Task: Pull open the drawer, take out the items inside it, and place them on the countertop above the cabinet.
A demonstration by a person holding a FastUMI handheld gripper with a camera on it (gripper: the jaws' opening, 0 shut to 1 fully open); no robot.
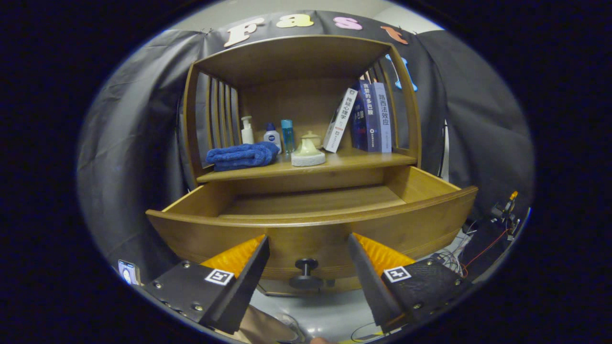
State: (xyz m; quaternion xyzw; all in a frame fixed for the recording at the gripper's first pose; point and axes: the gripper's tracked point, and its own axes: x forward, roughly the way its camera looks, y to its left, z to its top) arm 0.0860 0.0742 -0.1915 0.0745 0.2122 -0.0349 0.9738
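Wooden cabinet (404, 114), centre of frame, with an open shelf compartment above and one drawer (315, 229) below, pulled well out; the visible part of the drawer floor is bare wood, and the near strip behind the front panel is hidden. Round dark knob (306, 264) at lower centre, on the drawer front. Gripper (308, 248) at bottom of frame: fingers spread wide, nothing between them, one either side of the knob, neither touching it. Countertop (363, 160) above the drawer, middle of frame, holds, left to right: folded blue towel (241, 155) at the front left edge; white pump bottle (246, 130), small blue-and-white bottle (272, 135) and slim clear blue bottle (287, 135) in a row behind it; pale ceramic lidded jar (308, 150) near the centre, with a second similar pot just behind; three books (366, 117) at the right, the leftmost leaning, the other two upright against the slatted side.
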